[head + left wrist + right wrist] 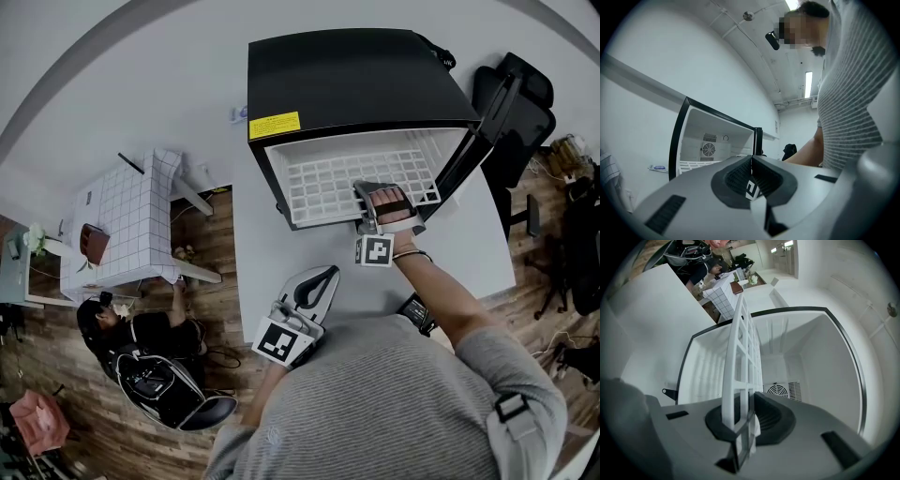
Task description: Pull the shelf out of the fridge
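At the front of the open mini fridge point(356, 80), which is sitting on a white table point(281, 262), the right gripper point(364, 194) is clamping its jaws on the front edge of the white grid shelf point(328, 183), toward that edge's right end. The right gripper view is showing both pads pressing on a bar of the lattice, with the rest of the shelf running straight away from the jaws into the white cavity toward the fan vent point(778, 390) on the back wall. The shelf is lying flat in the fridge, mostly inside, with its front edge reaching the opening. Its wider side is running left to right across the mouth, and its depth is lining up with the gripper's own axis, so the way out is pointing back toward the person and away from the back wall. Because the grip is sitting off-centre to the right, a pull is likely to be twisting the shelf in its side guides unless it is kept square. The door point(473, 141) is standing open on the right, clear of the path. The left gripper point(323, 279) is hanging low over the table near the person's body, well apart from the shelf, jaws together on nothing, so the right hand is plainly the nearer one.
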A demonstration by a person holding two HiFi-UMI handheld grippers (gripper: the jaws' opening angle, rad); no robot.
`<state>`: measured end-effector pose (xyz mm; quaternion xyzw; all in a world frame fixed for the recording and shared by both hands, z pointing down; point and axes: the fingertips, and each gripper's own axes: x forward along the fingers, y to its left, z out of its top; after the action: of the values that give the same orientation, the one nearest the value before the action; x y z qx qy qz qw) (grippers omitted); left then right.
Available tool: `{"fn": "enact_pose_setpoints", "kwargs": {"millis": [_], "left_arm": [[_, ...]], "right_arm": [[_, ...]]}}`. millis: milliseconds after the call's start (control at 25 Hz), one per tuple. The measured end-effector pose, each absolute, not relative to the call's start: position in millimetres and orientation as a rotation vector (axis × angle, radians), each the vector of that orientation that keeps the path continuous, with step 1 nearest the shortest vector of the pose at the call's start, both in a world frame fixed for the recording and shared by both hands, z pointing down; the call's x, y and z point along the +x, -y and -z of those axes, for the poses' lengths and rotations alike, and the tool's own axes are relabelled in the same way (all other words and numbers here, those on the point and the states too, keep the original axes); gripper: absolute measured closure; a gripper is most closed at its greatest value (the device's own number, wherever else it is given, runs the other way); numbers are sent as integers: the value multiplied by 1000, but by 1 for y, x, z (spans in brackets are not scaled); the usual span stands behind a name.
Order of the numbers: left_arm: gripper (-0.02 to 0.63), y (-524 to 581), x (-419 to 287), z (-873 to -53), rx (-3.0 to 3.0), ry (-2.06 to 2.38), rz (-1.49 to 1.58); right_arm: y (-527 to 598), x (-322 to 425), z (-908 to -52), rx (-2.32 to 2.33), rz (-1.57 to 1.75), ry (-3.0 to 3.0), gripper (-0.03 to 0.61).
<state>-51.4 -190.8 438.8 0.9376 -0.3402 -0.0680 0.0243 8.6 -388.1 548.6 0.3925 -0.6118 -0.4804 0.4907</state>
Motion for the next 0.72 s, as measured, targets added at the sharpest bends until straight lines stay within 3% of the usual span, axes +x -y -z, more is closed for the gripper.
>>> {"fn": "enact_pose_setpoints", "kwargs": {"millis": [720], "left_arm": [[601,185,-52,-433,2917,1043,222]], "right_arm": [[366,10,-546,955,1162,1490,540]]}}
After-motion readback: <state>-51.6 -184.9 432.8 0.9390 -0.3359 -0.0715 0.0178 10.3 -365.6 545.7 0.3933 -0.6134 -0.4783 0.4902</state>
